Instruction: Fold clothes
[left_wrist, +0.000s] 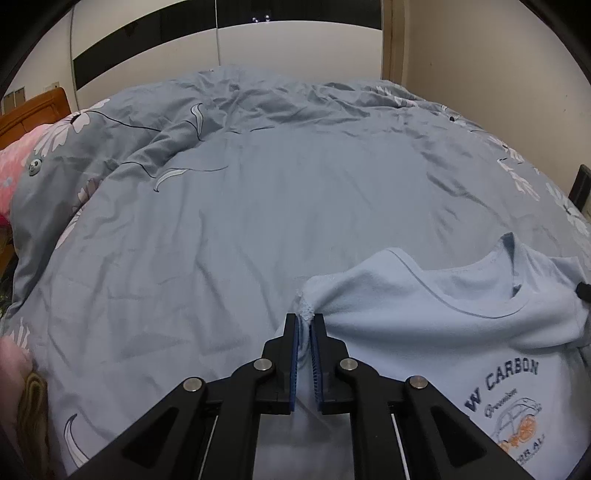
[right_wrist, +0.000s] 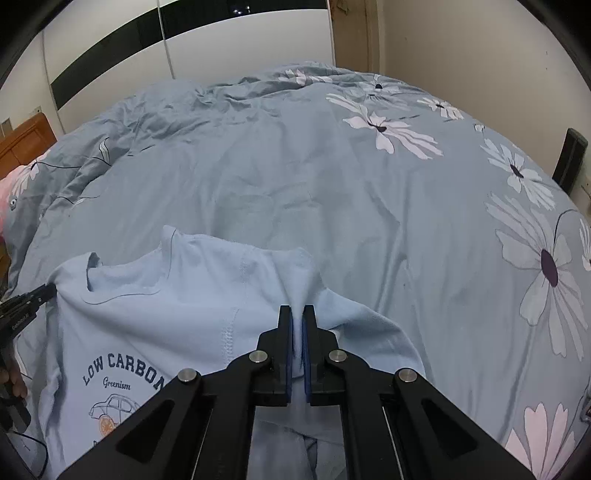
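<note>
A light blue T-shirt (left_wrist: 424, 314) with a dark "LOW CARBON" print and a small car drawing lies front up on the bed. My left gripper (left_wrist: 304, 319) is shut on a bunched fold of cloth at one shoulder, the fabric pinched between its blue pads. In the right wrist view the T-shirt (right_wrist: 147, 317) spreads to the left, and my right gripper (right_wrist: 297, 312) is shut on the other shoulder's bunched cloth. The collar sits between the two grips. The left gripper's tip (right_wrist: 37, 291) shows at the shirt's far edge, held by a hand.
A wrinkled grey-blue duvet (left_wrist: 258, 221) with white flowers covers the whole bed. A pink pillow (left_wrist: 14, 162) and a wooden headboard (left_wrist: 33, 110) are at the left. A dark chair back (right_wrist: 570, 158) stands by the right wall. A black-and-white wardrobe stands behind.
</note>
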